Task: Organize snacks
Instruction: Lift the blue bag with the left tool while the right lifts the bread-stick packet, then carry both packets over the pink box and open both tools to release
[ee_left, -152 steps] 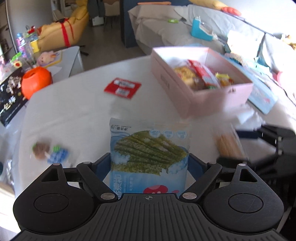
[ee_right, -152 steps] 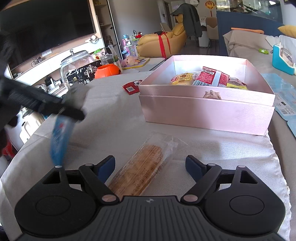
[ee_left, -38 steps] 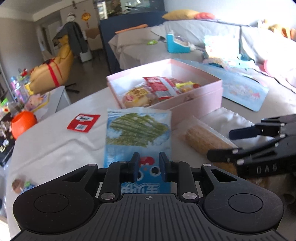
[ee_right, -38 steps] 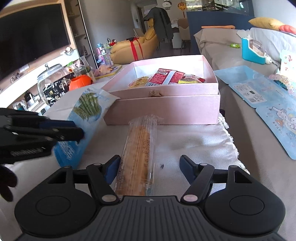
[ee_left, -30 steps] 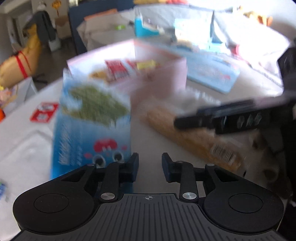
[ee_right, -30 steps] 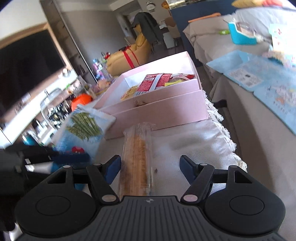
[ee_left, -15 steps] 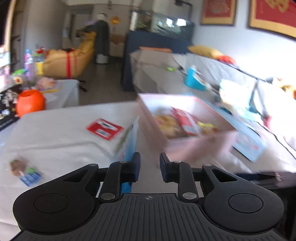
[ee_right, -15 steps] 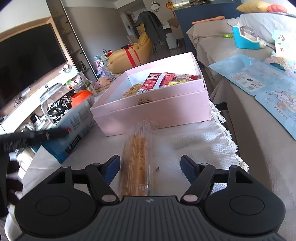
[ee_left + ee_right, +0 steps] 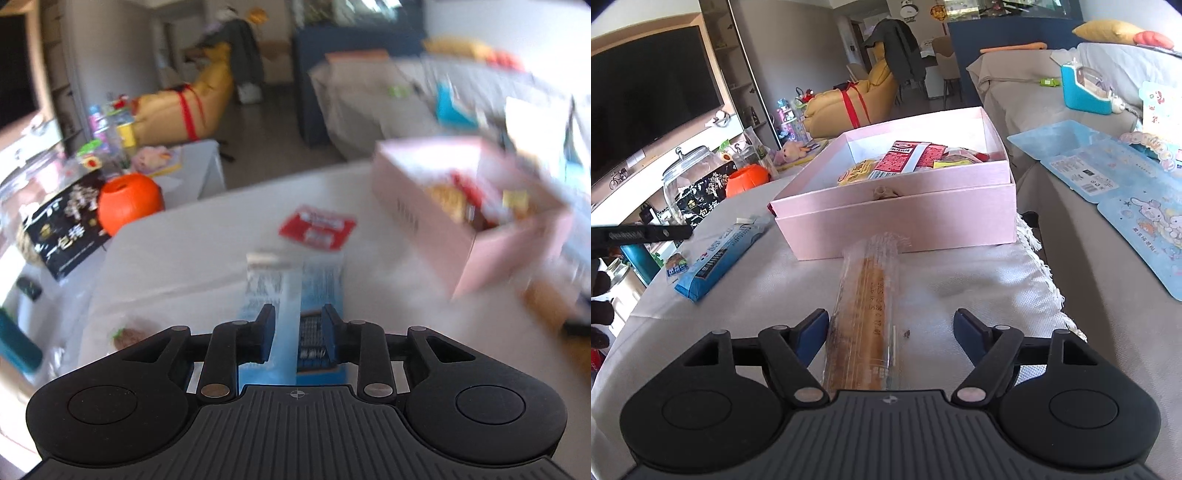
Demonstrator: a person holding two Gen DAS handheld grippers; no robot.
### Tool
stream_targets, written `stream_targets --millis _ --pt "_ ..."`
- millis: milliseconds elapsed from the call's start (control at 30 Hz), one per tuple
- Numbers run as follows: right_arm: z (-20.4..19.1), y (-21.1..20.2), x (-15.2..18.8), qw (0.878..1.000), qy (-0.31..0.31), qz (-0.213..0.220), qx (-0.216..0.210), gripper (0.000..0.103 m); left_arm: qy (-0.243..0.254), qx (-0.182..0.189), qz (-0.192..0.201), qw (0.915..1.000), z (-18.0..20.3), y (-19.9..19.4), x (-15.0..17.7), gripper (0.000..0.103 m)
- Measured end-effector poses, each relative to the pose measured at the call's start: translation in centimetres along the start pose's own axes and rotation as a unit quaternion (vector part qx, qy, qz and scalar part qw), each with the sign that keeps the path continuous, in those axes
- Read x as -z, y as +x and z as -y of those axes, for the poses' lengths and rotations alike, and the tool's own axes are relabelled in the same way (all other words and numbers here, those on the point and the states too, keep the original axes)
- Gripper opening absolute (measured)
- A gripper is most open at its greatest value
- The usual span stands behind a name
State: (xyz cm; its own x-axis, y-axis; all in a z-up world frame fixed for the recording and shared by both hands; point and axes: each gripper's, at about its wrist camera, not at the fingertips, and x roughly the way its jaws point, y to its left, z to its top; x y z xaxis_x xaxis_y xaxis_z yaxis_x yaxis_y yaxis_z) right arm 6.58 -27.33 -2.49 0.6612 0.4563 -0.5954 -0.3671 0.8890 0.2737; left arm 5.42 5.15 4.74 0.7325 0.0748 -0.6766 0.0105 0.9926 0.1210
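My left gripper [image 9: 294, 332] fingers are parting, the blue snack bag [image 9: 295, 295] lying flat on the desk [image 9: 184, 258] between them. Right gripper [image 9: 891, 332] fingers are widening around the long cracker pack [image 9: 866, 306], unpinched, before the pink box [image 9: 905, 218].

Orange pumpkin jar [image 9: 129, 201] — beside it a glass jar [image 9: 683, 177], television [image 9: 646, 122] behind

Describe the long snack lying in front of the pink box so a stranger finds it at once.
Find the open pink box on the cloth-covered table. Directly before its near wall lies a long biscuit stick pack, between the open right gripper fingers. Unlike the blue packet beside it, its wrapper is clear.
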Motion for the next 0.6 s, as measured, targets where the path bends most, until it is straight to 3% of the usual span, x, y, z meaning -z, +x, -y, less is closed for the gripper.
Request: stream_targets --millis 67,167,233,300,400,467,500,567,600 --pt "0.0 0.0 0.0 1.000 0.000 0.000 0.000 0.075 0.012 0.019 -0.031 0.9993 0.5 1.8 0.4 0.033" --pt "-0.1 -0.1 0.0 1.000 -0.001 0.000 0.000 0.075 0.025 0.039 -0.043 0.9980 1.2 2.9 0.1 0.050" --pt "-0.1 0.0 0.0 1.000 0.000 0.000 0.000 0.076 0.032 0.056 -0.057 0.9963 1.5 3.2 -0.2 0.072" --pt "-0.2 0.0 0.1 1.000 -0.001 0.000 -0.001 0.076 0.025 0.081 -0.065 0.9943 1.3 3.4 -0.3 0.081" --pt "-0.2 0.0 0.1 1.000 0.000 0.000 -0.002 0.076 0.017 0.075 -0.042 0.9962 0.6 3.0 -0.5 0.078" --pt "-0.2 0.0 0.1 1.000 0.000 0.000 -0.002 0.076 0.026 0.022 -0.022 0.9992 -0.1 2.9 -0.7 0.076" --pt "-0.3 0.0 0.1 1.000 -0.001 0.000 -0.002 0.077 0.027 0.001 -0.028 0.9992 -0.6 3.4 -0.8 0.076" --pt "-0.4 0.1 0.1 1.000 -0.005 -0.002 -0.003 0.079 0.007 0.010 -0.055 0.9984 -1.9 4.8 -0.9 0.079" --pt "-0.5 0.1 0.1 1.000 -0.008 -0.003 -0.003 0.081 -0.003 0.017 -0.067 0.9976 -2.4 5.4 -0.9 0.087"
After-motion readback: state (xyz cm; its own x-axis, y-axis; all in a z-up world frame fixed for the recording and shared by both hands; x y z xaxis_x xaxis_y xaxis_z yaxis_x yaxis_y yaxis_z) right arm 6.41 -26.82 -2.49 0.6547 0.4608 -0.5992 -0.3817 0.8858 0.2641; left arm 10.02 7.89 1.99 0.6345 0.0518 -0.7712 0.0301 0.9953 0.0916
